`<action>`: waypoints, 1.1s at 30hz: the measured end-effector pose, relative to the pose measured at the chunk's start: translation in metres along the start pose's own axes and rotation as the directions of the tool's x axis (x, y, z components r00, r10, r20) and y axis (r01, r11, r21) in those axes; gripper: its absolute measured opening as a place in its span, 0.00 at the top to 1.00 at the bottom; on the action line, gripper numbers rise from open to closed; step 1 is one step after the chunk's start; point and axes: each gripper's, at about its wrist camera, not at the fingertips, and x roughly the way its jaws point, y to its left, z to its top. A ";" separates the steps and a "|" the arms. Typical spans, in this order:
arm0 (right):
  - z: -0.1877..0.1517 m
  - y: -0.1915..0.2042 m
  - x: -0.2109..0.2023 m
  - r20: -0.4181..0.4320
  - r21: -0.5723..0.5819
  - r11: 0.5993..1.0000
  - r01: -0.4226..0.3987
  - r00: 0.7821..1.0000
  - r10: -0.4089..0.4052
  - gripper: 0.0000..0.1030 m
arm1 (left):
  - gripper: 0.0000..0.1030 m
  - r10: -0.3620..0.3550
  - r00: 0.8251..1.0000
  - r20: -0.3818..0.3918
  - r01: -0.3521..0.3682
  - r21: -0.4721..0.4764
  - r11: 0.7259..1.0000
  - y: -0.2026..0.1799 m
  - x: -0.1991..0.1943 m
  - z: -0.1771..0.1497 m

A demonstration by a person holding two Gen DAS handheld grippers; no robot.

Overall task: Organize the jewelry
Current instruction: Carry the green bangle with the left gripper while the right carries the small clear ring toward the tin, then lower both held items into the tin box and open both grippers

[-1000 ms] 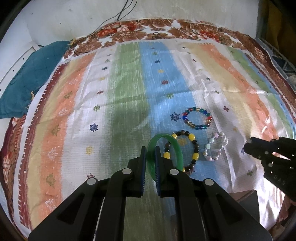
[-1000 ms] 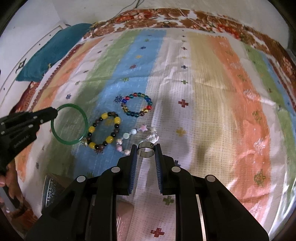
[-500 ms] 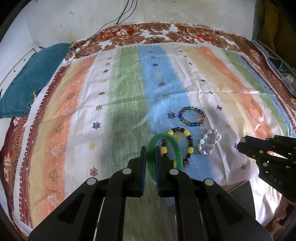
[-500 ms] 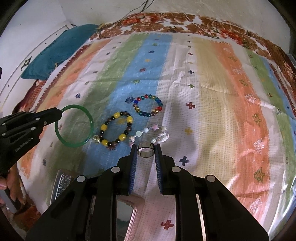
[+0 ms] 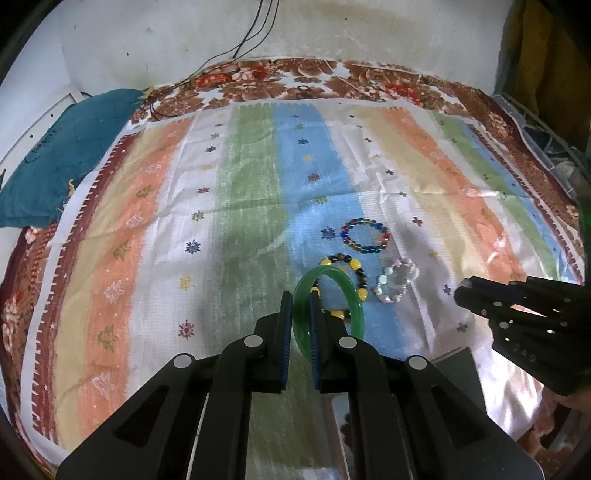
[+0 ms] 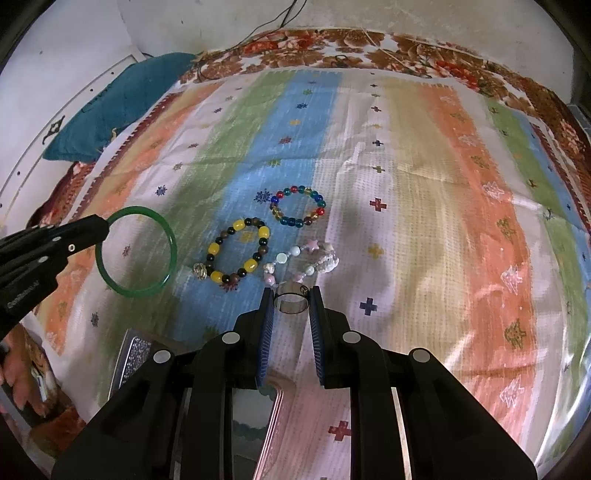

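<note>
**Striped cloth, two lifted pieces**

Striped woven cloth in orange, green, blue and cream covers the bed, over a brown floral sheet, with a teal pillow at the left and a stained white wall behind.

The left gripper is clamped on a glossy green bangle, held edge-on by its rim. The right gripper stands narrow, pinching a plain silver ring between its blue pads.

On the blue stripe lie three bead bracelets: one of multicoloured glass, one of yellow and dark beads and a pale one with a pink star (close together, apart from both grippers).

Only the right wrist view shows the bangle as a full circle held clear of the cloth, plus a studded box edge at lower left. Only the left wrist view shows yellow fabric at the far right.
</note>
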 end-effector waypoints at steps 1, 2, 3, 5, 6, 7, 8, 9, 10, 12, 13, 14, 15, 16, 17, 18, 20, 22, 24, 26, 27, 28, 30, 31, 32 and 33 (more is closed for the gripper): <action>-0.001 0.000 -0.001 0.000 0.004 1.000 -0.009 1.000 0.009 0.81 | 0.92 0.000 1.000 0.001 0.000 0.004 1.000 -0.001 -0.001 -0.001; -0.001 -0.001 -0.002 0.001 0.011 1.000 -0.017 1.000 0.017 0.81 | 0.92 0.004 1.000 0.005 -0.004 0.008 1.000 -0.003 -0.003 -0.002; -0.002 -0.001 -0.003 0.002 0.016 1.000 -0.024 1.000 0.024 0.81 | 0.92 0.007 1.000 0.009 -0.007 0.016 1.000 -0.005 -0.005 -0.004; -0.003 0.001 -0.006 0.009 0.014 1.000 -0.023 1.000 0.023 0.81 | 0.92 0.010 1.000 0.015 -0.011 0.024 1.000 -0.008 -0.009 -0.005; -0.004 0.001 -0.007 0.011 0.014 1.000 -0.023 1.000 0.022 0.81 | 0.92 0.010 1.000 0.017 -0.010 0.026 1.000 -0.008 -0.010 -0.005; -0.005 0.002 -0.008 0.012 0.012 1.000 -0.025 1.000 0.025 0.81 | 0.92 0.005 1.000 0.018 -0.006 0.032 0.999 -0.010 -0.012 -0.006; -0.005 0.003 -0.009 0.012 0.011 1.000 -0.027 1.000 0.026 0.81 | 0.92 0.001 1.000 0.021 -0.002 0.031 1.000 -0.011 -0.014 -0.007; -0.006 0.004 -0.010 0.013 0.008 1.000 -0.028 1.000 0.028 0.81 | 0.92 -0.003 1.000 0.022 0.003 0.031 1.000 -0.011 -0.016 -0.008; -0.007 0.005 -0.011 0.013 0.003 1.000 -0.029 0.999 0.029 0.81 | 0.92 -0.005 1.000 0.023 0.005 0.034 0.999 -0.012 -0.017 -0.010; -0.009 0.007 -0.013 0.016 -0.003 1.000 -0.029 0.999 0.030 0.81 | 0.92 -0.010 1.000 0.025 0.009 0.033 0.999 -0.013 -0.020 -0.012; -0.010 0.008 -0.015 0.018 -0.005 1.000 -0.031 0.999 0.031 0.81 | 0.92 -0.013 1.000 0.025 0.012 0.033 0.999 -0.014 -0.022 -0.013; -0.011 0.009 -0.016 0.020 -0.007 0.999 -0.034 0.999 0.034 0.81 | 0.92 -0.020 0.999 0.027 0.019 0.030 0.999 -0.014 -0.024 -0.015; -0.012 0.010 -0.018 0.022 -0.010 0.999 -0.039 0.999 0.039 0.81 | 0.92 -0.026 0.999 0.027 0.026 0.026 0.999 -0.014 -0.026 -0.016; -0.013 0.012 -0.019 0.024 -0.013 0.999 -0.042 0.999 0.043 0.81 | 0.92 -0.037 0.999 0.025 0.037 0.023 0.999 -0.015 -0.028 -0.017; -0.014 0.014 -0.021 0.026 -0.018 0.999 -0.044 0.999 0.045 0.81 | 0.92 -0.040 0.999 0.027 0.040 0.021 0.999 -0.016 -0.030 -0.018; -0.015 0.016 -0.022 0.028 -0.025 0.999 -0.044 0.999 0.044 0.81 | 0.92 -0.039 0.999 0.031 0.038 0.019 0.999 -0.016 -0.031 -0.019; -0.018 0.020 -0.025 0.031 -0.036 0.998 -0.044 0.999 0.045 0.81 | 0.92 -0.047 0.998 0.033 0.046 0.019 0.999 -0.018 -0.035 -0.023; -0.021 0.024 -0.029 0.035 -0.048 0.998 -0.049 0.998 0.050 0.81 | 0.92 -0.056 0.998 0.035 0.056 0.015 0.998 -0.019 -0.039 -0.027; -0.025 0.028 -0.033 0.039 -0.057 0.997 -0.056 0.998 0.059 0.81 | 0.92 -0.060 0.997 0.039 0.059 0.016 0.998 -0.021 -0.042 -0.031; -0.030 0.032 -0.038 0.042 -0.065 0.996 -0.063 0.997 0.066 0.80 | 0.92 -0.070 0.997 0.042 0.069 0.014 0.997 -0.023 -0.047 -0.036; -0.032 0.033 -0.039 0.043 -0.068 0.995 -0.067 0.997 0.070 0.80 | 0.92 -0.073 0.996 0.043 0.073 0.014 0.997 -0.023 -0.048 -0.038; -0.034 0.035 -0.040 0.042 -0.071 0.995 -0.075 0.996 0.078 0.80 | 0.92 -0.074 0.996 0.042 0.073 0.014 0.997 -0.024 -0.049 -0.040; -0.038 0.037 -0.042 0.036 -0.078 0.993 -0.087 0.995 0.090 0.80 | 0.92 -0.072 0.997 0.042 0.072 0.018 0.997 -0.026 -0.051 -0.044; -0.040 0.038 -0.042 0.035 -0.081 0.993 -0.089 0.995 0.092 0.80 | 0.92 -0.073 0.996 0.042 0.072 0.021 0.997 -0.027 -0.052 -0.046; -0.041 0.038 -0.043 0.034 -0.084 0.992 -0.091 0.995 0.094 0.80 | 0.92 -0.073 0.996 0.042 0.072 0.025 0.997 -0.029 -0.053 -0.048; -0.042 0.038 -0.044 0.035 -0.083 0.992 -0.090 0.995 0.093 0.80 | 0.92 -0.072 0.997 0.041 0.071 0.028 0.997 -0.030 -0.054 -0.049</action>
